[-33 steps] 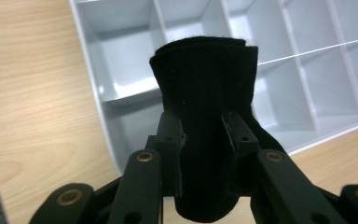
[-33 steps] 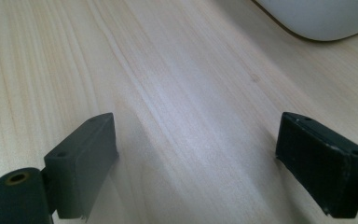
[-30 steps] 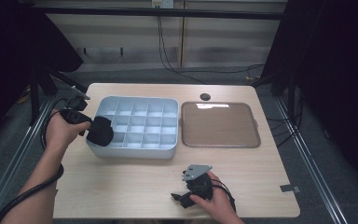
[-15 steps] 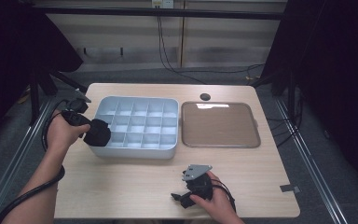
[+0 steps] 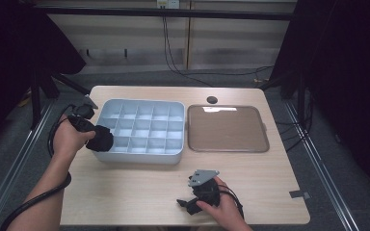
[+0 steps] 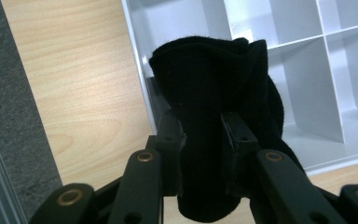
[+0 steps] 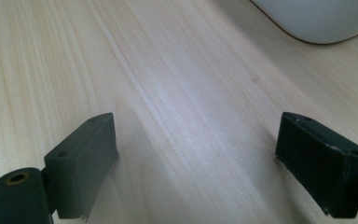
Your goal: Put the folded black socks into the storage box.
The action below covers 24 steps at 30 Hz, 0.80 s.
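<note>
My left gripper [image 5: 96,137] is shut on a rolled black sock [image 6: 214,107], held over the front left corner of the pale blue compartment box [image 5: 142,108]. In the left gripper view the sock hangs over the box's left wall and its nearest cells [image 6: 317,84]. My right gripper [image 5: 185,202] rests low on the wooden table near its front edge, jaws wide apart. In the right gripper view bare wood lies between its fingertips [image 7: 81,158], and a corner of the box [image 7: 317,21] shows at the top right.
A brown square tray [image 5: 227,129] lies right of the box. A small dark round hole [image 5: 212,99] sits in the table behind it. A strip of dark tape [image 5: 299,195] marks the front right corner. Cables trail off the table's left side.
The left gripper with the sock has shifted slightly toward the box's front left corner. The right gripper has stayed where it was.
</note>
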### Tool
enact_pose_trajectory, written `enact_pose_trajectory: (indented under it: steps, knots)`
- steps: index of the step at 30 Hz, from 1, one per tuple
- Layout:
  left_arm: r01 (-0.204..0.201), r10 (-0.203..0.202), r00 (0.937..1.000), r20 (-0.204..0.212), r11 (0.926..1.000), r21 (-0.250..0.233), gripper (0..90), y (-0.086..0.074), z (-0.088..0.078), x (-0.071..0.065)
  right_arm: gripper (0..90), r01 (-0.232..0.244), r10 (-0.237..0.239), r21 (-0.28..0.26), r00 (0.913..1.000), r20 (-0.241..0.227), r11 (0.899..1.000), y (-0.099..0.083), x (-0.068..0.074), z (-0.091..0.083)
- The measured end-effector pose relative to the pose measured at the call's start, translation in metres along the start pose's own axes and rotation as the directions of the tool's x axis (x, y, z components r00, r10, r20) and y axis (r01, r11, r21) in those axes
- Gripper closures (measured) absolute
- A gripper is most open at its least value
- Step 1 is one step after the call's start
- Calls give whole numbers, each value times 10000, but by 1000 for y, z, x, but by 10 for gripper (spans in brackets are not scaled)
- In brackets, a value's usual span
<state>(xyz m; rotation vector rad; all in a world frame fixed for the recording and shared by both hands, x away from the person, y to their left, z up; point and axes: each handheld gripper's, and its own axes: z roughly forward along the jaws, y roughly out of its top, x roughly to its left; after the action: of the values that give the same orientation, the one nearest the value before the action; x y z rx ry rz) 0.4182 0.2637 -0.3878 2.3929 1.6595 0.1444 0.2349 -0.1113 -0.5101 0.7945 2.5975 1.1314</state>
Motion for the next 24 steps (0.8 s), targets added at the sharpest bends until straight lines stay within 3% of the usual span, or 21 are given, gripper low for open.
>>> enact_pose_trajectory:
  steps: [3,13,24]
  knots:
    - [-65,66,10000,32,10000,-59,720,0,-3,0,117,7,-7,2,10000,-2,10000,0,0,0]
    - [343,-322,9984,466,9984,-440,718,-4,-7,8,117,14,-14,2,10000,-5,10000,0,0,0]
    - [224,-213,9995,214,9985,-502,718,-1,-11,8,117,15,-15,1,10000,-7,10000,0,0,0]
